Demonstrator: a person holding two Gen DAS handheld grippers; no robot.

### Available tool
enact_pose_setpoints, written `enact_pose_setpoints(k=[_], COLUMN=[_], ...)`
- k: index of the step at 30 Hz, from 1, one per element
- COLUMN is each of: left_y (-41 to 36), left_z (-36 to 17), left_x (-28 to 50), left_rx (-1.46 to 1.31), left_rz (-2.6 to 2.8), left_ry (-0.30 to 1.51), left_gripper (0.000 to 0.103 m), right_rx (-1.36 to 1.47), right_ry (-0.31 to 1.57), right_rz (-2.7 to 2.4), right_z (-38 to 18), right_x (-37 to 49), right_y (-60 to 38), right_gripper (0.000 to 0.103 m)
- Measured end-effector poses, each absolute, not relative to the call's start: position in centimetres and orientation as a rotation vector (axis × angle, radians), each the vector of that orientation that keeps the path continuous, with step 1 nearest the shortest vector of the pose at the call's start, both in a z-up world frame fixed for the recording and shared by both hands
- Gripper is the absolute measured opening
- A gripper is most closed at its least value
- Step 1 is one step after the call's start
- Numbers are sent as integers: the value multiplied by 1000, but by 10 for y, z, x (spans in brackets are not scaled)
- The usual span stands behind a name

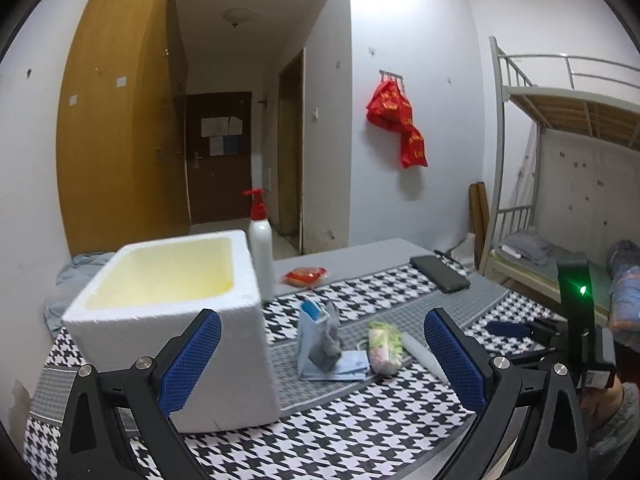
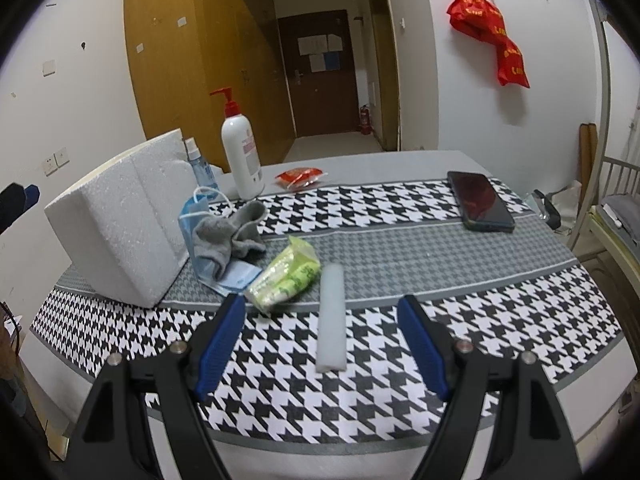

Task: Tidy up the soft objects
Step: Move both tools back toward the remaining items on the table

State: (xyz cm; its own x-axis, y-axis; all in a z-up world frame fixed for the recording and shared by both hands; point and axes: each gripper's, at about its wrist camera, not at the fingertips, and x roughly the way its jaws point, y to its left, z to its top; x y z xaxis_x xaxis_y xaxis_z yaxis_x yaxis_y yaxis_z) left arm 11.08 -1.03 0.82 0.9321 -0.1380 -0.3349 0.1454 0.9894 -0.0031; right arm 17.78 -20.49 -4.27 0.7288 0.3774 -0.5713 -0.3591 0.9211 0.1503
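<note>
Resting on houndstooth cloth [image 2: 400, 376]: white foam stick [image 2: 332, 316], crinkly tissue pack [image 2: 286, 278], rumpled grey sock [image 2: 228, 236].

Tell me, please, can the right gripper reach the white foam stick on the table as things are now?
Probably yes. The right gripper is open, and the white foam stick lies flat between its fingers with nothing on top; only the tissue pack lies close on the left.

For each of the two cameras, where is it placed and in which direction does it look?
Left wrist: on the left gripper, facing the open foam box and soft pile; its blue fingers and the right gripper show.
Right wrist: on the right gripper, above the white foam stick; blue fingers show.
Shared: gray sock, tissue pack, phone, pump bottle.
</note>
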Motion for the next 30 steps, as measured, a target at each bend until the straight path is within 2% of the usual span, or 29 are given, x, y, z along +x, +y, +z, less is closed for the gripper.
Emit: enact_pose_setpoints(k=[30], left_y=[-53], left_z=[-51], left_x=[148], left_rx=[53], left_rz=[-222], left_ry=[480], left_gripper=[102], right_rx=[14], right_ry=[661], right_rz=[391], right_z=[-65], right_x=[173], right_y=[-239], right_gripper=[82])
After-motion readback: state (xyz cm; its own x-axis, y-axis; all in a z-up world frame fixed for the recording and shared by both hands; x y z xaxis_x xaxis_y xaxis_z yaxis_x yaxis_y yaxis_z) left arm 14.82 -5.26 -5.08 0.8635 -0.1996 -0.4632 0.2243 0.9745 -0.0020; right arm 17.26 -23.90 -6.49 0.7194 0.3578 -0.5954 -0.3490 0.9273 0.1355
